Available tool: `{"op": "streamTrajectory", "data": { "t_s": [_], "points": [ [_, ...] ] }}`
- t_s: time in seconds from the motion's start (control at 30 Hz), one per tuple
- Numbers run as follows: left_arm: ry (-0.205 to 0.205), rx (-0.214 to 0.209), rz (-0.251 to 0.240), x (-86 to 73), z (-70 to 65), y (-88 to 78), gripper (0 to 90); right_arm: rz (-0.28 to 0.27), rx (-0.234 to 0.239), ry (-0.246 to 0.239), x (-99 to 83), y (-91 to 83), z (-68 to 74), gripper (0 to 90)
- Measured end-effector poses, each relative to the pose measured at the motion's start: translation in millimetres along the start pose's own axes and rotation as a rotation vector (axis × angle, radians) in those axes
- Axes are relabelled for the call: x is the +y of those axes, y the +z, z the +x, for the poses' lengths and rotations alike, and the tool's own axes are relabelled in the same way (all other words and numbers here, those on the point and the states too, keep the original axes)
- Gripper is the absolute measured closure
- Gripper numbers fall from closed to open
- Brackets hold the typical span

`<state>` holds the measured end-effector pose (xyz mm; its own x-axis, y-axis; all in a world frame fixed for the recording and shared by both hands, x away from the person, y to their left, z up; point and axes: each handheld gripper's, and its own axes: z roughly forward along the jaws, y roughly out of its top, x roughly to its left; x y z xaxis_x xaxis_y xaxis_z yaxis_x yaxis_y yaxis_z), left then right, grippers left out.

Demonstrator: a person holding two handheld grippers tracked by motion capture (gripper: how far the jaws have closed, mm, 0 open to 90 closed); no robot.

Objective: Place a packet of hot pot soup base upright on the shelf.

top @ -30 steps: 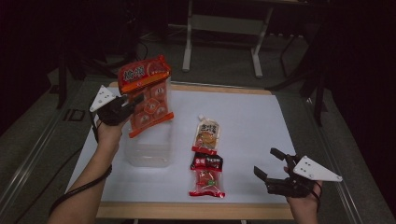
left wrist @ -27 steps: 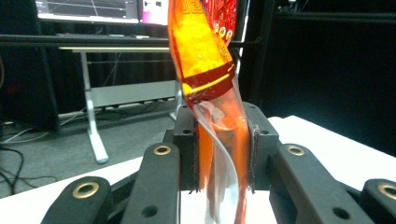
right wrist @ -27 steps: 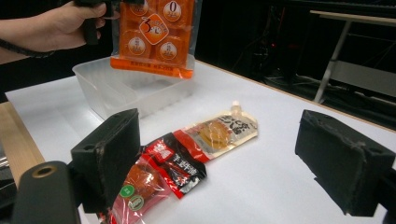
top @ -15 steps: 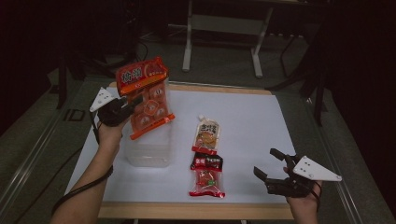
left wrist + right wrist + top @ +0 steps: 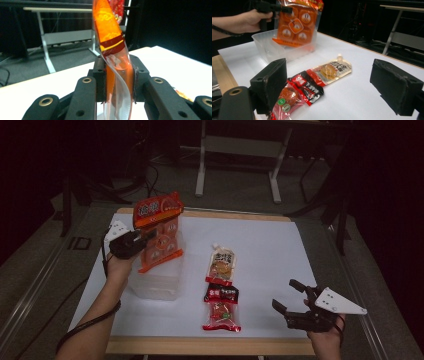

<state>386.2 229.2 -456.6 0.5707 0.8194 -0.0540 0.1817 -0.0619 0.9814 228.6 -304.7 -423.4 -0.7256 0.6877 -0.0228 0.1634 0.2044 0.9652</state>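
My left gripper (image 5: 146, 236) is shut on an orange snack bag (image 5: 159, 231) and holds it upright over a clear plastic bin (image 5: 156, 279). In the left gripper view the bag (image 5: 112, 37) is pinched between the pads (image 5: 136, 82). From the right gripper view the same bag (image 5: 297, 22) hangs just above the bin (image 5: 277, 50). My right gripper (image 5: 292, 297) stands open near the table's front right corner, with nothing between its pads (image 5: 397, 85). A tan spouted pouch (image 5: 222, 264) and a red-and-black packet (image 5: 221, 307) lie mid-table.
The white table top (image 5: 270, 250) has a wooden front edge (image 5: 200, 346). A metal stand (image 5: 237, 145) is on the dark floor beyond the far edge. The pouch (image 5: 332, 70) and packet (image 5: 299, 92) lie just ahead of my right gripper.
My left gripper has carried the orange bag slightly lower and toward the bin. The right gripper has stayed where it was.
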Motion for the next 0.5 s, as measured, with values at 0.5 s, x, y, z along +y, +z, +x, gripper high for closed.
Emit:
{"op": "streamTrajectory", "data": {
  "t_s": [0.5],
  "points": [
    [-0.063,0.031,0.058,-15.0,13.1,-9.8,70.4,0.010,0.016,-0.005,-0.7,3.1,2.1,14.1]
  ]
}}
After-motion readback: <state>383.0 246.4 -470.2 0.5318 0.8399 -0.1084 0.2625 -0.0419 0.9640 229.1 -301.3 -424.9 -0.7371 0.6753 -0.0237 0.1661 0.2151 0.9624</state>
